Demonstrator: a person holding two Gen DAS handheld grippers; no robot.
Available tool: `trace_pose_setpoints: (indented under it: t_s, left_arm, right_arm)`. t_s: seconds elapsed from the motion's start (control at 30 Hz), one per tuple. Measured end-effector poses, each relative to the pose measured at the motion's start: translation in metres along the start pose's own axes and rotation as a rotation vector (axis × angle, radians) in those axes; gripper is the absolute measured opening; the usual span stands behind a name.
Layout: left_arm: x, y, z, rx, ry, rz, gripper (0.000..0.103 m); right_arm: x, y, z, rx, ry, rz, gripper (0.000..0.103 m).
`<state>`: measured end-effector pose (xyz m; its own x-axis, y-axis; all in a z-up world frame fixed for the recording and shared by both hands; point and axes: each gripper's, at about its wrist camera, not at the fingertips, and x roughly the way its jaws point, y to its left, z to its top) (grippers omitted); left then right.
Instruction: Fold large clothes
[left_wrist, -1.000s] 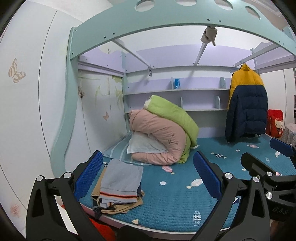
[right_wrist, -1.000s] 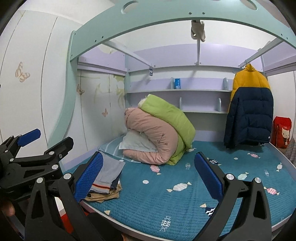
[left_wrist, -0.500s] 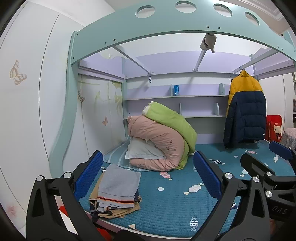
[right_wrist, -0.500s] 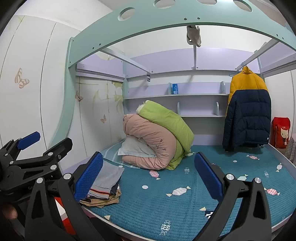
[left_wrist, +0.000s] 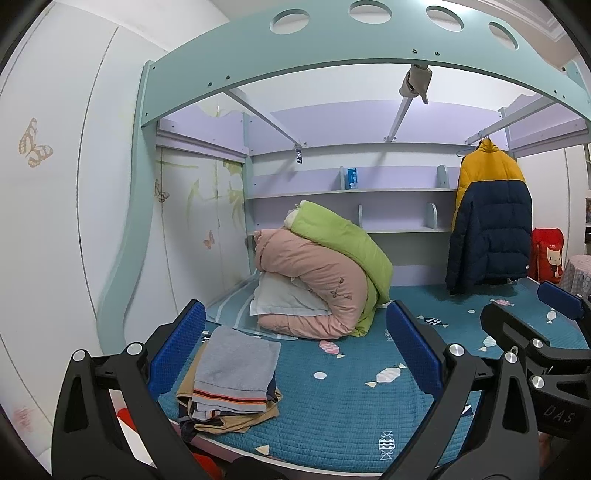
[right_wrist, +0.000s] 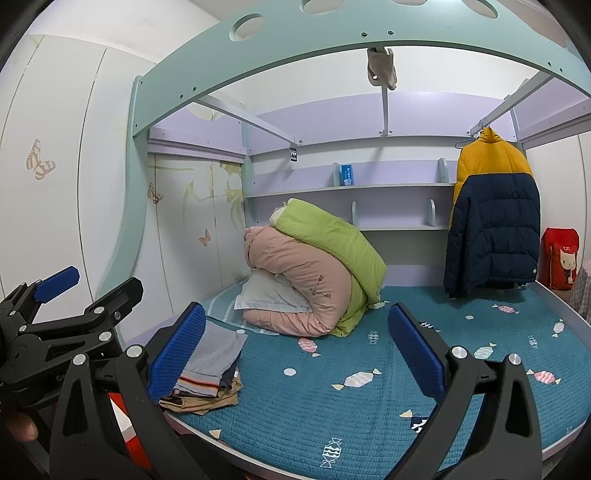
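A stack of folded clothes (left_wrist: 236, 373), grey on top with tan beneath, lies at the front left corner of the teal bed cover (left_wrist: 351, 413); it also shows in the right wrist view (right_wrist: 210, 365). My left gripper (left_wrist: 295, 350) is open and empty, held in the air in front of the bed. My right gripper (right_wrist: 295, 350) is open and empty beside it. Each gripper shows at the edge of the other's view: the right one (left_wrist: 546, 332) and the left one (right_wrist: 55, 321). A yellow and navy puffer jacket (left_wrist: 487, 221) hangs at the back right.
Rolled pink and green quilts (left_wrist: 325, 269) with a pillow lie at the back of the bed. Shelves (left_wrist: 351, 192) line the back wall. A mint bunk frame (left_wrist: 332, 51) arches overhead. A red bag (left_wrist: 548, 254) stands at the right. A white wardrobe (left_wrist: 55, 221) is on the left.
Both grippers have tilted upward and drawn back slightly, so the bed sits lower in view. Both jaws stay open and empty.
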<state>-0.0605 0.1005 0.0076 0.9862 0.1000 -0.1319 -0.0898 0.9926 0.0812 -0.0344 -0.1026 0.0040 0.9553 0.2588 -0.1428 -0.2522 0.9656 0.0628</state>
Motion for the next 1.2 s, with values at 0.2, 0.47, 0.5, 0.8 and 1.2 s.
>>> trace_pose_setpoints:
  t_s: [0.2,0.47,0.5,0.8,1.2]
  left_arm:
    - [0.0011,0.0010,0.0008,-0.001,0.002,0.001,0.098]
    - [0.0022,0.0026,0.0004,-0.001,0.001,0.004,0.098]
    - [0.0020,0.0028,0.0003,-0.003,0.001,0.006,0.098]
    - [0.0010,0.0021,0.0002,-0.007,0.009,0.021,0.098]
    - [0.0004,0.0032,-0.0002,-0.004,0.004,0.035,0.098]
  right_arm:
    - [-0.0003,0.0006,-0.0001,0.001,0.000,0.000,0.095]
    - [0.0003,0.0026,0.0000,0.003,0.002,0.001,0.095]
    - [0.0003,0.0030,-0.0001,0.002,0.002,0.000,0.095]
    - [0.0029,0.0059,-0.0001,0.005,0.011,-0.004,0.096]
    - [0.0057,0.0079,0.0007,0.008,0.016,-0.004,0.096]
